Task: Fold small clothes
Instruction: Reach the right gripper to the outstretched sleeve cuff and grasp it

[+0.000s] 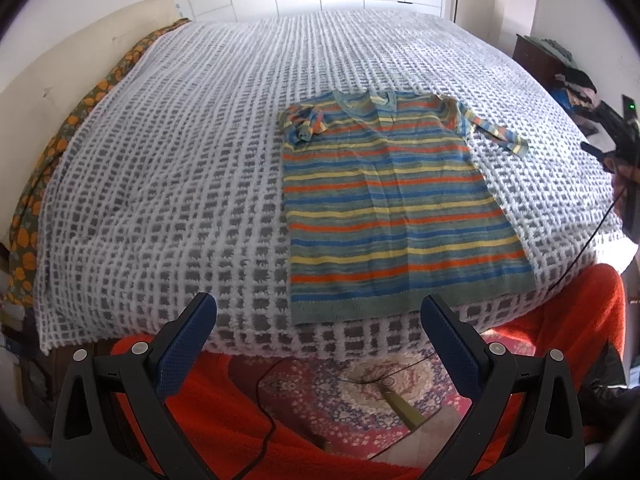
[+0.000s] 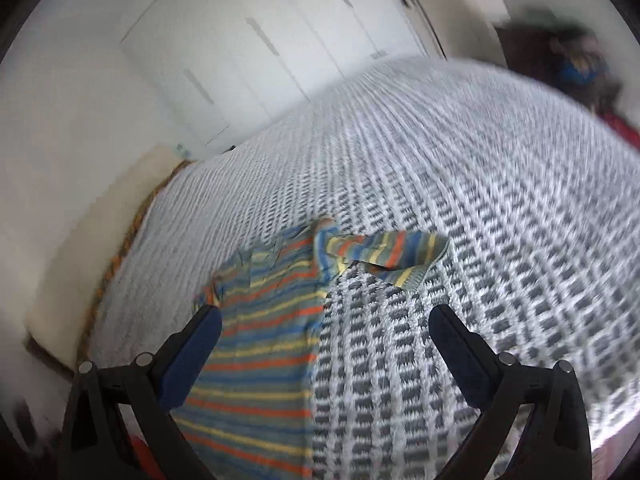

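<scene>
One striped sweater [image 1: 384,200] flat on one bedspread [image 1: 180,152]; two grippers, left [image 1: 318,316] and right [image 2: 326,326], fingers released.

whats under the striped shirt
The striped shirt lies flat on the grey-and-white bedspread, which shows all around it. Whatever lies directly beneath the fabric is covered, so nothing else can be confirmed there.

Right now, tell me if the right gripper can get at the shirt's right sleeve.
Probably yes. The right gripper is open and empty above the bedspread, and the sleeve lies spread out just ahead of it with nothing between.
</scene>
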A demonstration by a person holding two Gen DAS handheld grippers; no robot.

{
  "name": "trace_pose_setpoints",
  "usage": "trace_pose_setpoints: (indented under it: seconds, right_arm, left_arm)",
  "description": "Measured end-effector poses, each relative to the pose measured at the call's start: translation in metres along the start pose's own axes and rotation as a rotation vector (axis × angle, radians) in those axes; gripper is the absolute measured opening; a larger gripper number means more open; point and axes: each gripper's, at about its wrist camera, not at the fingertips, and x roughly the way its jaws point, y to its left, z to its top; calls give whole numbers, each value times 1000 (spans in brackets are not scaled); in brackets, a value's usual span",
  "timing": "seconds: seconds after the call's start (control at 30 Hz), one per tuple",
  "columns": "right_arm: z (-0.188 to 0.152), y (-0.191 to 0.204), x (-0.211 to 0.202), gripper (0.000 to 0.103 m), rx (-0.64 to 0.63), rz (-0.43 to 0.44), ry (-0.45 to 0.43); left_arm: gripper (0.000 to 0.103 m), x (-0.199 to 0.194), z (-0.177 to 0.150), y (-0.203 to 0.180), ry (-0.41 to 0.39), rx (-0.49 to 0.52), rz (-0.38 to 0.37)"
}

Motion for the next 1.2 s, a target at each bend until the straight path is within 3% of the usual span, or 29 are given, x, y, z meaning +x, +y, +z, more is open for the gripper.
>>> trace_pose_setpoints:
  seconds: [0.07,0.17,0.23,0.37,0.43,0.47,0.5,0.53,0.57,0.73,0.9,0.97,1.03,1.1,1.2]
  right_arm:
    - [30,-55,45,88,190,53,28]
    - [54,-96,100,80,293,42,38]
    - [61,-113,131,70,349,26,61]
    - [62,-130,182,61,410,-51,136]
    - [60,-133,196,54,415,-122,166]
    - [59,-135,199,53,423,-118,157]
    - [59,-135,201,43,423,-104,155]
    - [61,-133,204,17,415,-86,172]
    - [64,-130,206,9,394,-82,185]
    - [104,-108,182,9,249,-98,109]
    - [136,-113,154,9,180,-222,5]
    - [138,-118,152,22,148,-259,-15]
    - [137,-123,152,68,124,-324,8]
    - [133,-133,146,68,180,-304,-10]
    - [110,-163,129,68,365,-233,-4]
  left_arm:
    - [102,2,0,-1,12,-4,14]
    - [102,7,3,0,41,-20,40]
    - [102,12,6,2,59,-32,57]
    - [102,24,12,-1,90,-35,71]
    - [102,30,15,-5,102,-28,70]
    - [102,32,16,-7,107,-24,68]
    - [102,35,17,-9,113,-18,67]
    - [102,38,18,-12,120,-10,66]
    - [102,40,19,-14,127,-3,67]
    - [102,47,22,-24,136,26,64]
    - [102,52,24,-28,144,27,62]
    - [102,53,25,-29,149,32,59]
    - [102,52,25,-31,142,40,62]
    - [102,50,26,-31,132,39,66]
    - [102,52,26,-30,140,33,61]
